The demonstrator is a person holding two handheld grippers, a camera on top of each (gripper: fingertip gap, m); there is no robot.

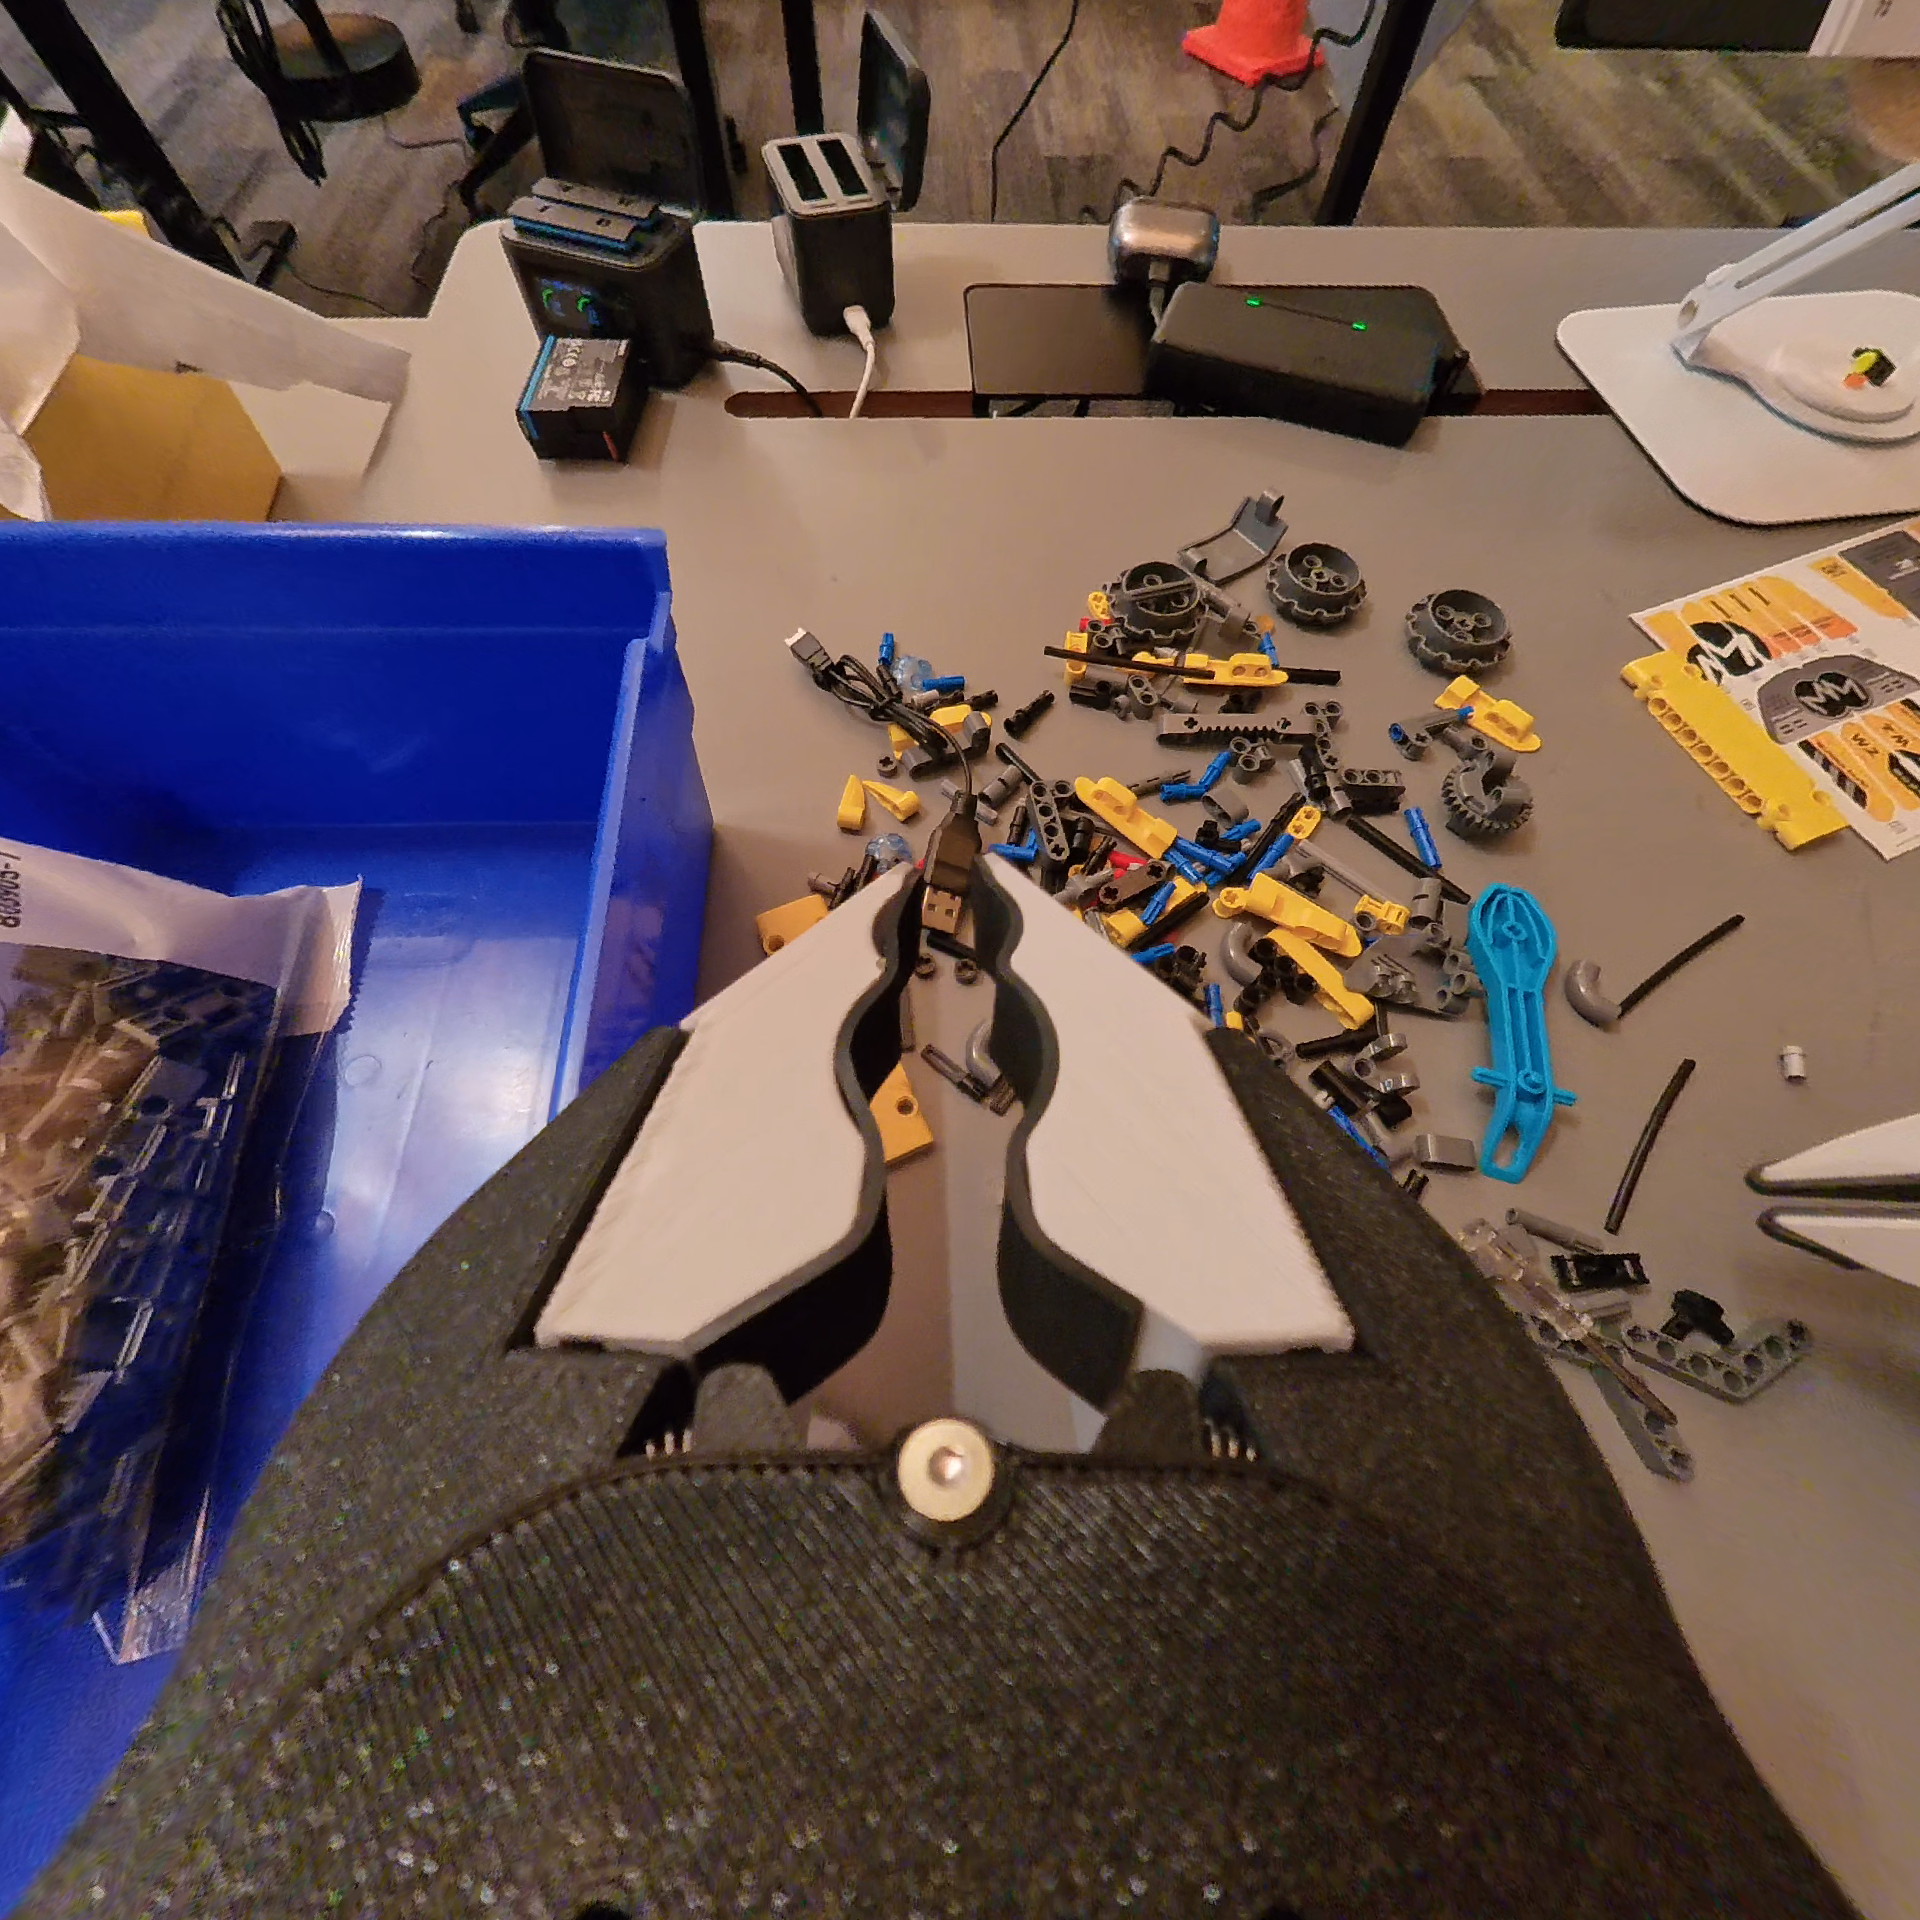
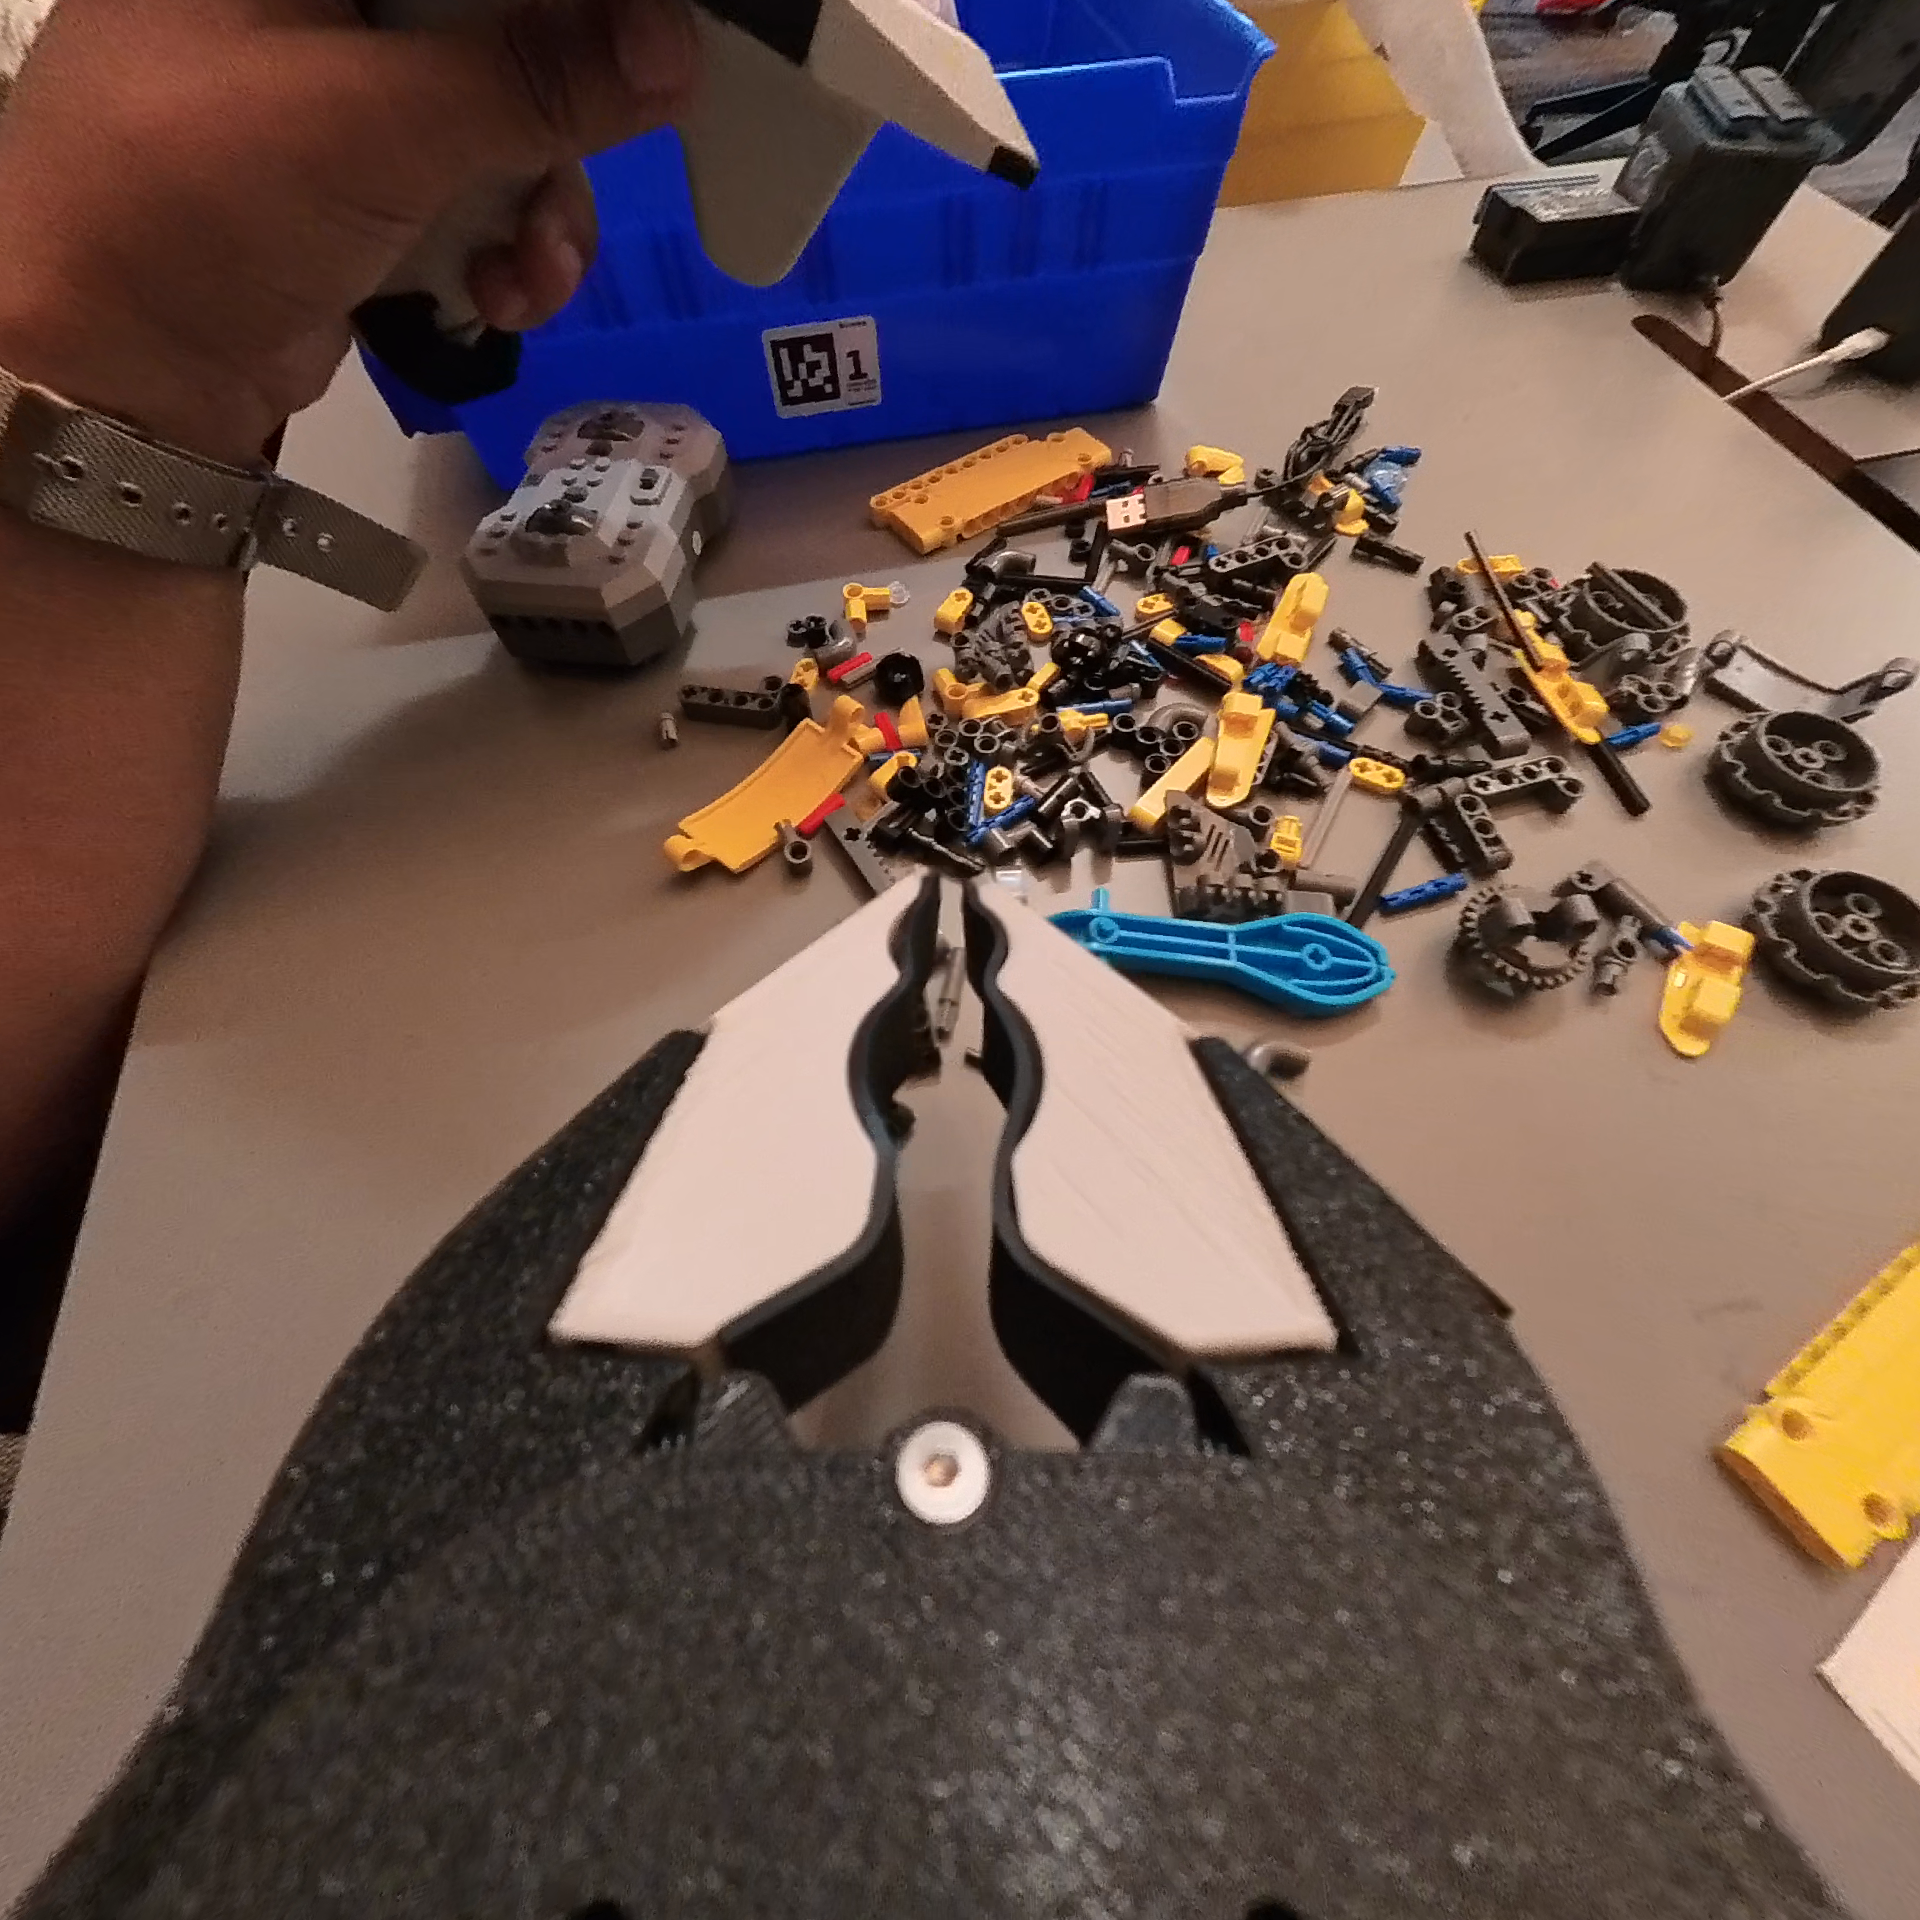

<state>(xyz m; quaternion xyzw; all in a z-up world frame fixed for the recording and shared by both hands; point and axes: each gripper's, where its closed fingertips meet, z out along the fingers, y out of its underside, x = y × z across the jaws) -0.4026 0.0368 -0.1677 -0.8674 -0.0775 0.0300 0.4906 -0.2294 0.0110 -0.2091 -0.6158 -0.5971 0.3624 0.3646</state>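
Observation:
My left gripper (image 1: pixel 945 878) is almost shut with only a narrow gap at the tips and holds nothing. It hangs above the near-left edge of a pile of small yellow, black, blue and grey building parts (image 1: pixel 1195 831). A black USB plug (image 1: pixel 943 894) on the table shows through the gap. In the right wrist view the left gripper (image 2: pixel 1003 156) is high above the table, held by a hand (image 2: pixel 260 208). My right gripper (image 2: pixel 948 883) is nearly shut and empty, low at the near edge of the pile (image 2: pixel 1143 707), beside a turquoise flat tool (image 2: pixel 1226 951). It also shows in the left wrist view (image 1: pixel 1766 1200).
A blue bin (image 1: pixel 364 727) holding a bag of parts (image 1: pixel 125 1195) stands left of the pile. A grey motor block (image 2: pixel 597 540) sits in front of the bin. Dark wheels (image 2: pixel 1792 769) lie at the pile's far side. A sticker sheet (image 1: pixel 1808 675), chargers (image 1: pixel 613 281) and a lamp base (image 1: pixel 1766 405) lie behind. My right fingertips sit around 20 centimetres from my left ones.

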